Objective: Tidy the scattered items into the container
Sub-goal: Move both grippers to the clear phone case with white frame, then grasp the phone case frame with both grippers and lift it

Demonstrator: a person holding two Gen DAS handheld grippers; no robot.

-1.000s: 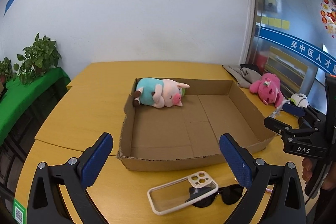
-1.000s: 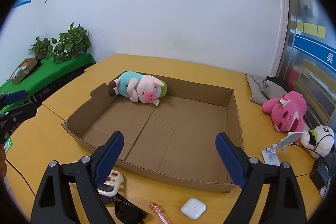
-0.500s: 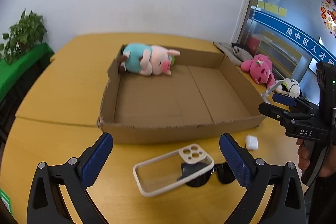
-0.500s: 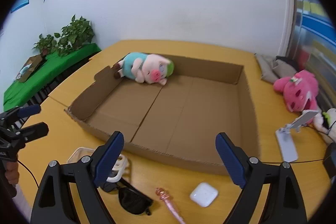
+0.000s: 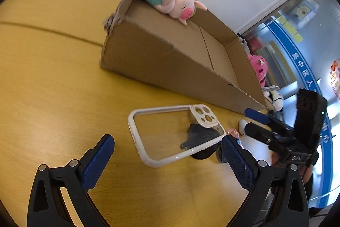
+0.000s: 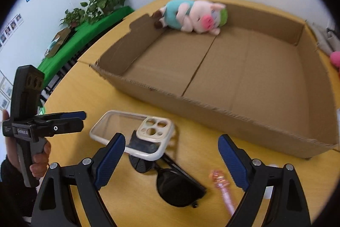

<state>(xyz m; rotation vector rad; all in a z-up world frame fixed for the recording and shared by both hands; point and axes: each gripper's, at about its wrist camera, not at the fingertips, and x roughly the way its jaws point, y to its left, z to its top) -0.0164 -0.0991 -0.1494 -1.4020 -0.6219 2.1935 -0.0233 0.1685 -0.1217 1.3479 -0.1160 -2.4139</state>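
Left wrist view is showing the left gripper [image 5: 167, 161] hanging over the yellow table [image 5: 53, 82] with its blue-padded fingers [image 5: 98, 161] standing wide apart and nothing between them; the clear phone case [image 5: 170, 133] is lying just ahead of them, its camera end propped on the black sunglasses [image 5: 201, 135], so it is sitting tilted rather than flat. That tilt probably favours a pinch across the case's white rim, since one long edge is lifted off the wood. The right gripper [image 6: 170, 161] is likewise spread open and empty, pointing down at the same cluster — the sunglasses [image 6: 176, 186] are lying between and just beyond its fingers, with the pink pen [image 6: 223, 188] beside them to the right. The cardboard box [image 6: 212, 116], the container for all of this, is sitting just behind the loose items, its near wall low and rough-edged; a plush pig [image 6: 191, 14] is already resting in its far corner. A small white earbud case [image 5: 241, 126] is peeking out beside the right gripper in the left view. What is standing in the way is mostly the stacking: lifting the sunglasses first would likely drag the case, so the case looks like the sensible first pick. The two grippers are also crowding the same spot, and the box's near wall will need clearing on the way in. A pink plush [image 5: 259, 69] and a green-draped bench with plants [image 6: 102, 3] are lying well outside the work.
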